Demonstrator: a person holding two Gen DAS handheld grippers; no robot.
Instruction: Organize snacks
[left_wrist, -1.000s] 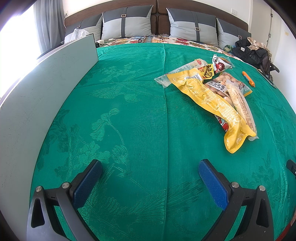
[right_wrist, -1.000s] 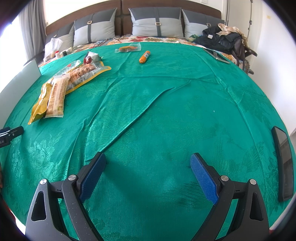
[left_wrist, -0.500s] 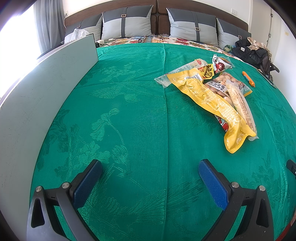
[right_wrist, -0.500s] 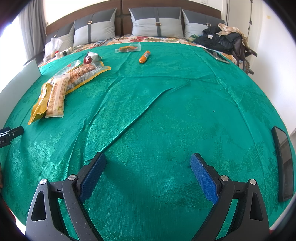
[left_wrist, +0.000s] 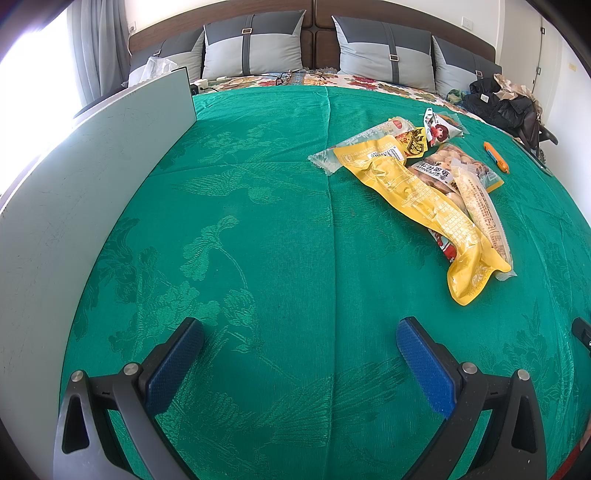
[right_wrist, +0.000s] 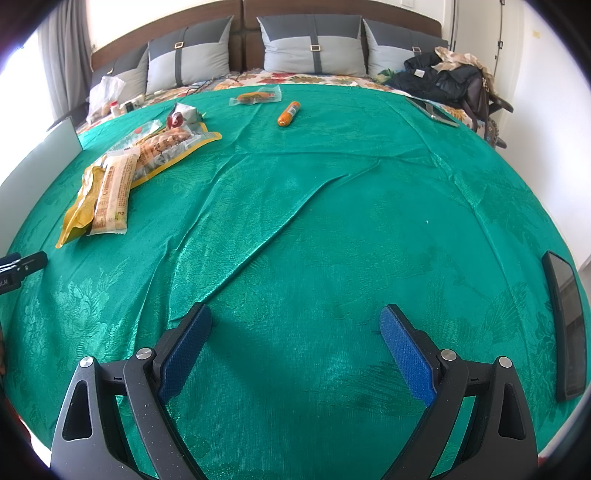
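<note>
Snacks (left_wrist: 424, 184) lie heaped on the green bedspread (left_wrist: 258, 240); each hand-held gripper, left (left_wrist: 299, 341) and right (right_wrist: 295, 325), hovers spread, empty.

A green-covered bed (left_wrist: 258, 221) carries a heap of snack packets (left_wrist: 424, 184) and an orange sausage stick (right_wrist: 288, 113).
</note>
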